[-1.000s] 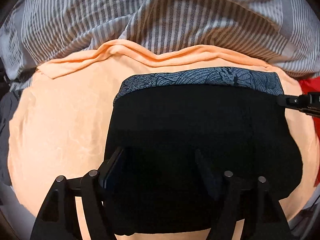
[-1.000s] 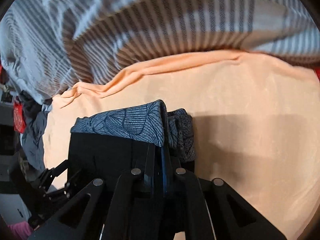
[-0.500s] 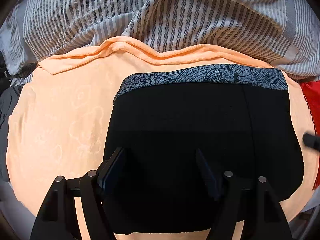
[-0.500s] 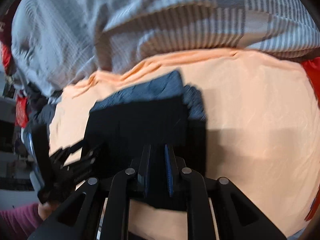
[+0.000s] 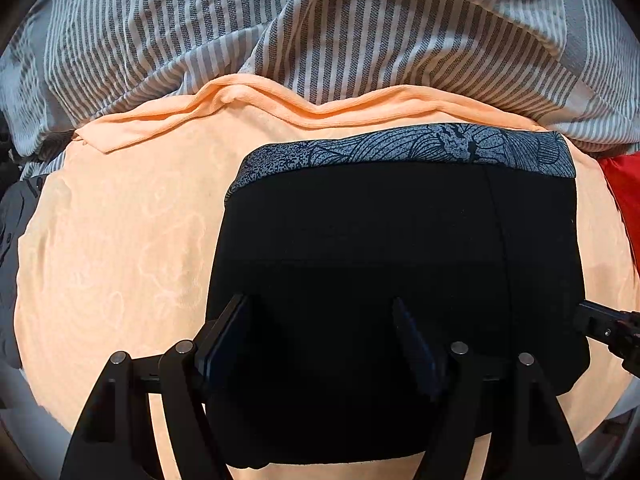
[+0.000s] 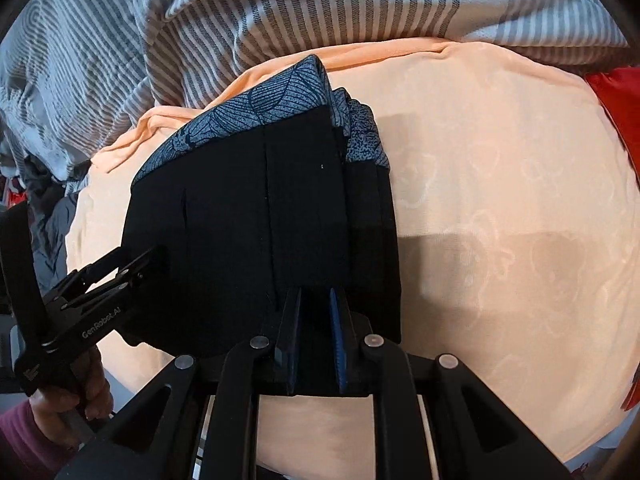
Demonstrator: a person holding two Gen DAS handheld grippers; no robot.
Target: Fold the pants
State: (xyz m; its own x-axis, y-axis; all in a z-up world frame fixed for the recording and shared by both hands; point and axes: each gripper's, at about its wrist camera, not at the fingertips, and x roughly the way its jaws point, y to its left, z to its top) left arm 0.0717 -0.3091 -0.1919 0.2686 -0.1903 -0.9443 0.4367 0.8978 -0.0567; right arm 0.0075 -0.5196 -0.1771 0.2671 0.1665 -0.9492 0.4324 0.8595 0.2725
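Black folded pants [image 5: 400, 240] lying flat near the middle of a peach-orange sheet [image 5: 120, 240], with a blue-grey leaf-print waistband [image 5: 400, 148] along the far edge. Left gripper [image 5: 318, 304] pointing steeply down over the near half of the pants, jaws spread wide, one finger at the left border of the pants and the other well inside it, nothing pinched between. Right gripper [image 6: 314, 294] at the near right corner of the pants, jaws only slightly parted with a narrow slot between the blue pads [image 6: 335, 320]; impossible to tell whether any cloth sits in that slot. From the left wrist view, tip of the right gripper [image 5: 596, 320] just at the right border of the pants. From the right wrist view, left gripper [image 6: 120, 268] reaching in over the left side of the pants, held by a hand [image 6: 68, 404] in a maroon sleeve [image 6: 20, 440]. Stacked layers showing along the right border of the pants, left and near borders straight. Bare sheet open to the left of the pants, a wider stretch to the right, a thin strip beyond the waistband. Grey-and-white striped duvet [image 5: 320, 20] bunched up just beyond that strip. Red cloth [image 5: 624, 192] to the far right of the pants, a dark grey garment [image 5: 10, 220] to the far left. Readable on the left gripper's side: "GenRobot AI" [image 6: 100, 324].
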